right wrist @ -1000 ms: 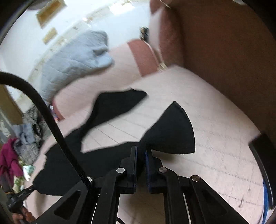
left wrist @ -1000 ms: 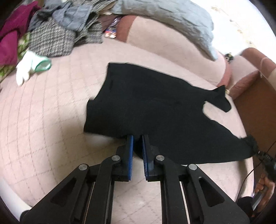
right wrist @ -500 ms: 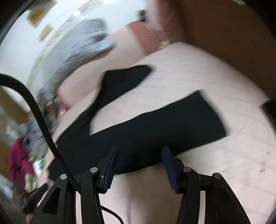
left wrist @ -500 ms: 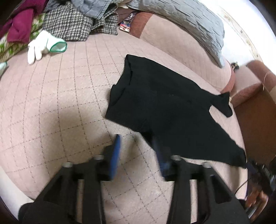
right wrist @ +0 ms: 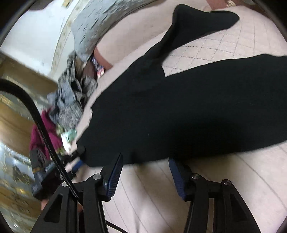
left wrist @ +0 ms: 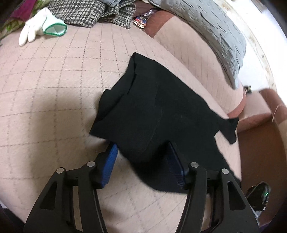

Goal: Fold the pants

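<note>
Black pants (left wrist: 152, 111) lie spread on a pink quilted bed cover (left wrist: 53, 86). In the left wrist view my left gripper (left wrist: 141, 161) is open, its blue pads on either side of the near waist edge of the pants. In the right wrist view the pants (right wrist: 179, 111) fill the middle, with one leg (right wrist: 202, 19) running to the far right. My right gripper (right wrist: 145, 172) is open just in front of the near edge of the cloth, holding nothing. The left gripper (right wrist: 75, 161) shows at the left of that view.
A pile of clothes (left wrist: 86, 12) and a white glove (left wrist: 39, 30) lie at the far left. A grey quilt (left wrist: 211, 32) lies over the back. A brown side panel (left wrist: 260, 152) borders the right. A black cable (right wrist: 41, 129) hangs at left.
Both grippers opened and let go of the pants, which now lie flat. Both grippers then moved in close to the near edge of the cloth.
</note>
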Demonstrator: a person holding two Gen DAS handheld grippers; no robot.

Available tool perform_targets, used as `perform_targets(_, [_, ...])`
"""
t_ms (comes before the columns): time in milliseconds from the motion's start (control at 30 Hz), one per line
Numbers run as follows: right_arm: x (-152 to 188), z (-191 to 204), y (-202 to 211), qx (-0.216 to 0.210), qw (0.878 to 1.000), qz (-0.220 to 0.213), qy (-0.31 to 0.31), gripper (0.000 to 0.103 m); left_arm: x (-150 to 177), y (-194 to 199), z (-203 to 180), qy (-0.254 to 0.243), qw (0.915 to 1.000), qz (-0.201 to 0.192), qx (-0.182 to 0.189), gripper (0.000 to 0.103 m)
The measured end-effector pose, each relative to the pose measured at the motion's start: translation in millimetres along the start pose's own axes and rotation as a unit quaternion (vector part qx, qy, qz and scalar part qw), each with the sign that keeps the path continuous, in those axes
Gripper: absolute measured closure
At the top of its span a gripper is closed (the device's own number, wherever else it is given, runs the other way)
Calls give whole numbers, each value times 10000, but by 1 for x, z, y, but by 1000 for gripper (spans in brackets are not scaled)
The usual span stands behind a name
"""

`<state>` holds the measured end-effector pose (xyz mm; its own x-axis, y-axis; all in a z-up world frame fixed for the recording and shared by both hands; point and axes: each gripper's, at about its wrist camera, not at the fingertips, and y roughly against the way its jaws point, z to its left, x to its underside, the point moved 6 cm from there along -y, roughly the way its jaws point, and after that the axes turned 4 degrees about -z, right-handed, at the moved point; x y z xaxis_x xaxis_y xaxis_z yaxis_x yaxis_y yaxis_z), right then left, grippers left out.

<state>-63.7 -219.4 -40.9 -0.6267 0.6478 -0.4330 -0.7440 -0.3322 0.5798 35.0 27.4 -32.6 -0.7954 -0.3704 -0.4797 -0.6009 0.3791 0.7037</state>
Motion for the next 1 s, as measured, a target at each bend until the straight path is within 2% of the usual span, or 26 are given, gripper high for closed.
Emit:
perform_targets(67, [-7,0,-8,-181,9991,-176,-332,53,-3,-4,-1,58,10000,-16,38,46])
perform_targets(100, [-9,2,-10,-211,9987,-217,-407,65,-4,-5,-1,51,10000,-23,55,46])
perform_targets(133, [-11,1,-12,-175,9987,-222,-416,86,-5,-5,-1,29,10000,-29,32,55])
perform_targets(167, [-11,-1,-14,-91,9990,-155,-419,93,-5,-4,-1,-54,9999,-51,-70,76])
perform_targets(200, [-9,-1,-14,-82,9989,-136,-441,94,-5,-3,-2,-127,9999,-28,-95,82])
perform_targets(233, [-9,-2,-9,-136,9987,-161,-457,97,-4,0,-2,-199,9998,-28,-96,84])
perform_targets(267, [-8,0,-4,-160,9990,-203,-355,97,-3,2,-2,-223,9997,-46,-98,87])
perform_targets(400, [1,15,20,-214,9994,-241,152,98,6,25,-3,-591,9978,-178,-228,87])
perform_targets(467, [6,22,22,-122,9991,-124,389,98,12,20,2,-682,9971,-42,-324,87])
perform_targets(500, [9,20,19,-39,9988,-67,484,98,16,13,10,-625,9970,133,-431,87])
perform_targets(533, [11,15,12,84,9986,53,516,98,17,11,13,-534,9977,179,-389,87])
perform_targets(600, [15,7,-4,205,9986,377,325,98,13,19,15,-517,9980,153,-343,84])
perform_targets(667, [11,8,-2,150,9986,367,338,93,11,28,14,-666,9969,116,-408,80])
perform_targets(733, [8,11,4,302,9963,445,671,83,8,35,15,-810,9955,108,-483,80])
perform_targets(800, [6,12,9,481,9925,476,1014,78,8,41,13,-974,9938,114,-532,80])
perform_targets(867, [1,15,20,569,9875,504,1384,77,8,47,13,-1155,9904,20,-760,80])
perform_targets(900, [0,11,29,557,9858,498,1501,77,6,54,13,-1335,9858,-99,-1015,80])
perform_targets(933, [-4,13,35,543,9838,470,1641,77,6,61,13,-1446,9833,-181,-1088,80])
perform_targets(1000, [-15,19,47,514,9792,382,1924,76,-3,71,10,-1533,9831,-286,-957,79])
